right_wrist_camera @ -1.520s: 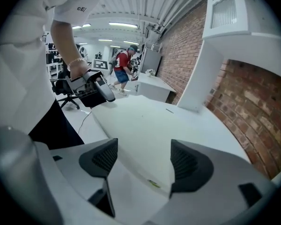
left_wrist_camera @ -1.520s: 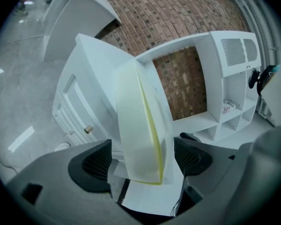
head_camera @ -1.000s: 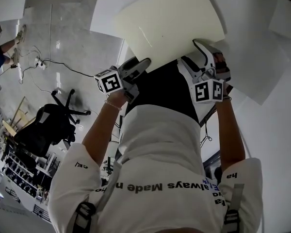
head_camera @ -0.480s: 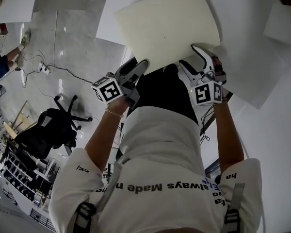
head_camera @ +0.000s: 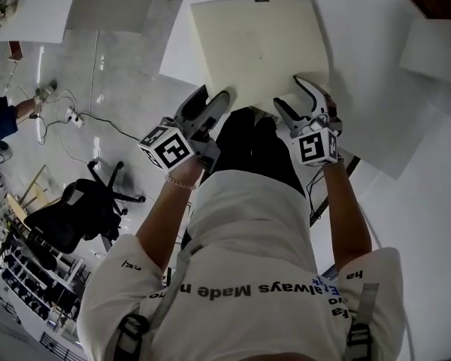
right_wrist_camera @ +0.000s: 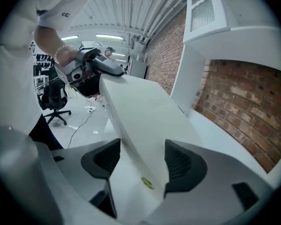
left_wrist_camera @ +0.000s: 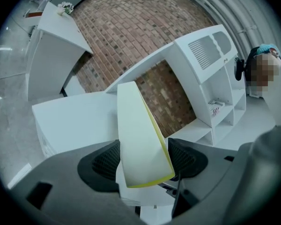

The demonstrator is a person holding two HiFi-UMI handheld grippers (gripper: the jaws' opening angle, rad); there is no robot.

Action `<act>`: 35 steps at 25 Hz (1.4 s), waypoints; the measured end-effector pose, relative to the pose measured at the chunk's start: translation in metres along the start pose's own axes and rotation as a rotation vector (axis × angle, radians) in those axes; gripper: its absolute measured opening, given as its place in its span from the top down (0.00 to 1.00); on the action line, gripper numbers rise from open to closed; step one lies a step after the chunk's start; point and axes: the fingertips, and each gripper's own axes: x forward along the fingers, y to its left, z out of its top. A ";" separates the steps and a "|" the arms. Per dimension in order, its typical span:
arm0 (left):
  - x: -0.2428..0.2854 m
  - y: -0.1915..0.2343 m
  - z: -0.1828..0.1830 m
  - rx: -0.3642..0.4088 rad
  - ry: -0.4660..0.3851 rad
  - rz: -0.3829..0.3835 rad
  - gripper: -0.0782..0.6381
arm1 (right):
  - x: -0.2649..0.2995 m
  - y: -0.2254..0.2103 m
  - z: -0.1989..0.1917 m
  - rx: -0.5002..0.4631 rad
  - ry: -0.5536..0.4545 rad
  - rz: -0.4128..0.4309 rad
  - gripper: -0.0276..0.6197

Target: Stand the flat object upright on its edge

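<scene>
**Head view:** A cream board (head_camera: pixel 259 47) is seen with its broad face to the camera, and the white worktop (head_camera: pixel 361 66) lies beneath and beyond it. The board's near edge is gripped at both corners. The left tool (head_camera: pixel 212 100) is clamped on the near left corner and the right tool (head_camera: pixel 288 92) on the near right corner. Whether the board's far edge touches the worktop cannot be made out. A person's white shirt (head_camera: pixel 248 224) is seen just nearer than the board. A black office chair (head_camera: pixel 75 209) stands on the pale floor (head_camera: pixel 120 81), well to the near left of the board.

**Left gripper view:** The board (left_wrist_camera: pixel 138 135) is shown almost edge-on and tilted, with a yellow rim along its right side. Its corner is pinched between the dark pads of the left tool (left_wrist_camera: pixel 144 159), whose jaws have just been closing a little around it. The worktop (left_wrist_camera: pixel 75 121) is seen left of the board. A white shelving unit (left_wrist_camera: pixel 210 78) stands to the board's right, and a brick wall (left_wrist_camera: pixel 131 27) is seen behind the board.

**Right gripper view:** The board (right_wrist_camera: pixel 145 121) is held fast between the pads of the right tool (right_wrist_camera: pixel 138 161) and slopes away towards its opposite corner. There the left tool (right_wrist_camera: pixel 103 64) is seen clamped on it. The worktop (right_wrist_camera: pixel 225 139) and a brick wall (right_wrist_camera: pixel 248 107) are seen to the right of the board. The office chair (right_wrist_camera: pixel 54 100) is seen to its left.
</scene>
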 end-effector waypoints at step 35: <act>0.085 -0.075 0.195 0.358 -0.139 0.007 0.47 | 0.085 -0.101 0.083 0.412 -0.260 -0.076 0.53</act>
